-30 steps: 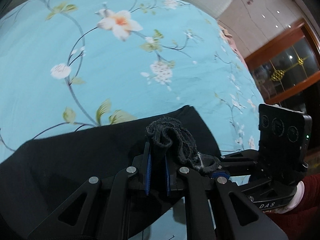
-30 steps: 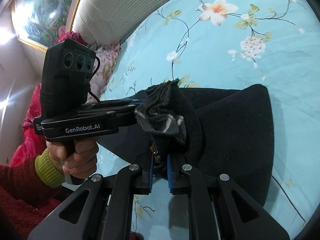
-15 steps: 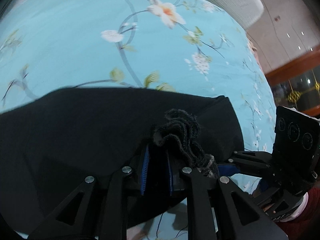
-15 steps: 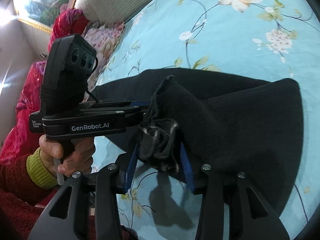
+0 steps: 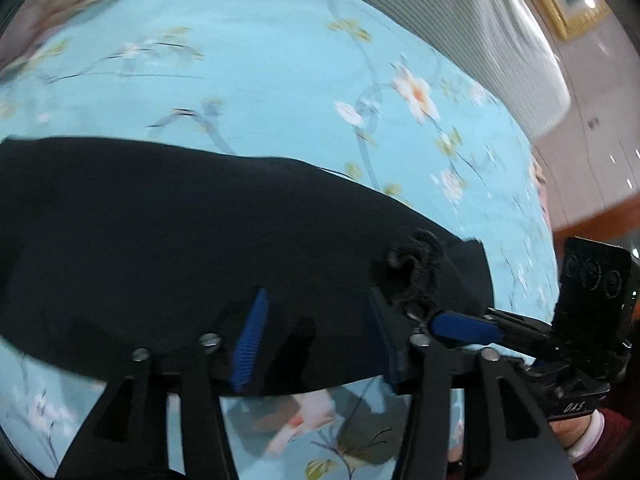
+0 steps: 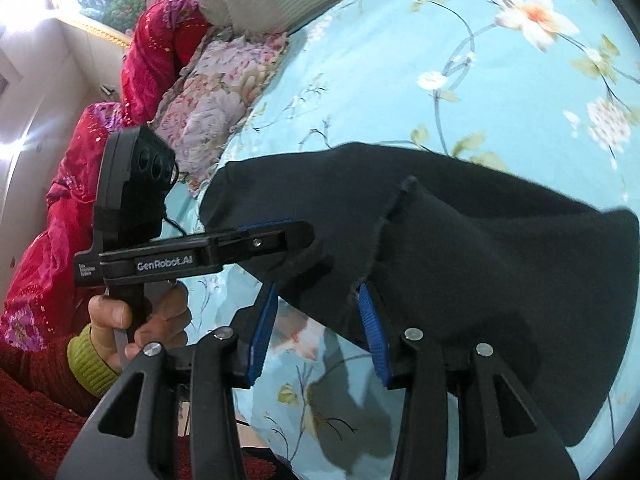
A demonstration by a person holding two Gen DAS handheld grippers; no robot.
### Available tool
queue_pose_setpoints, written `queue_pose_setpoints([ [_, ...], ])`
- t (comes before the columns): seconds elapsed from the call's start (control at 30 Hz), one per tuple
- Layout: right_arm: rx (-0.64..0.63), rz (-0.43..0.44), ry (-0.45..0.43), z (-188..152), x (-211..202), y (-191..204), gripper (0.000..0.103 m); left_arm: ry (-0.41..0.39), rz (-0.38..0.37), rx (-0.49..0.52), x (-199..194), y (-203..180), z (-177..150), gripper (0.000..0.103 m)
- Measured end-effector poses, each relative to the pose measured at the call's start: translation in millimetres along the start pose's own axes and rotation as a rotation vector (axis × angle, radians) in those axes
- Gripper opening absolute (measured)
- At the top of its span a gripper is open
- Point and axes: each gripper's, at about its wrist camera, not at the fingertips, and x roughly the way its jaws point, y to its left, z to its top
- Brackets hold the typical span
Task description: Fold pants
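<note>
two spread grippers, left gripper (image 5: 316, 332) and right gripper (image 6: 316, 328), beside black pants (image 6: 480, 248)

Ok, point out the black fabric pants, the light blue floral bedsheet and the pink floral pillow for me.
black fabric pants (image 6: 500, 264): right wrist view, on the upper folded layer.
light blue floral bedsheet (image 5: 260, 80): left wrist view, on bare sheet beyond the pants.
pink floral pillow (image 6: 216, 92): right wrist view, on its top face.

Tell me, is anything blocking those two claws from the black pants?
Nothing visible. Both claws are open right at the black pants, which lie on the floral bedsheet: the left claw and the right claw each have fabric directly ahead, with no other object between.
</note>
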Motion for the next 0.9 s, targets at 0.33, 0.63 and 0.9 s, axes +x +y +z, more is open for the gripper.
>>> queue_pose_setpoints([
  [0.33,-0.056,0.007,0.019,27.7,16.9,25.4,0.055,-0.069,0.034,-0.178,-48.3,57.3,-28.7,0.055],
  [0.63,-0.128,0.009,0.080,49.7,51.3,52.2,0.057,-0.118,0.061,-0.368,-71.9,119.1,-44.8,0.055],
  [0.9,-0.180,0.002,0.165,75.7,93.0,73.4,0.057,-0.169,0.080,-0.501,-84.0,162.1,-46.3,0.058],
])
